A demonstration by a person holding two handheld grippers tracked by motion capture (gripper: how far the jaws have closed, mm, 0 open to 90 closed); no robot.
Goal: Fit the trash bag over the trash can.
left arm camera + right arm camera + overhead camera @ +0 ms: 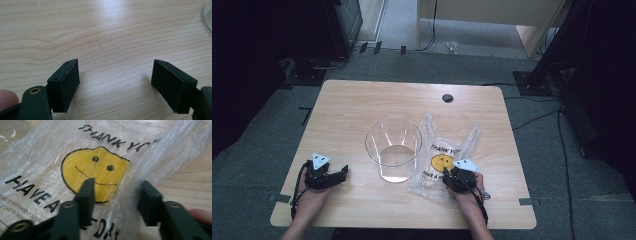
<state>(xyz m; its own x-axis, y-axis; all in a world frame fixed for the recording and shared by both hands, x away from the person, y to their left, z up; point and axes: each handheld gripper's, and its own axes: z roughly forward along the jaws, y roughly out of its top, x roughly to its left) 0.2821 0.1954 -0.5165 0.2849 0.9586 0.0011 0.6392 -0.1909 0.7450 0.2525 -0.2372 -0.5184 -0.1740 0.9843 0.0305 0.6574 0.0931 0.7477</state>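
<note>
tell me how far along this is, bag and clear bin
Early stage. Nothing looks done: the plastic bag lies flat on the table beside the clear bin, which is unlined. In hand: the right gripper is open, its fingers straddling a bunched strip of the bag, not yet pinched. The left gripper is open over bare wood. Left, probably: grip, lift and open the bag.

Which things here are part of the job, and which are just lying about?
In the job:
plastic bag, under the open right gripper
clear container beside it
left gripper, open over bare table

Lying about:
cables on the floor
</note>
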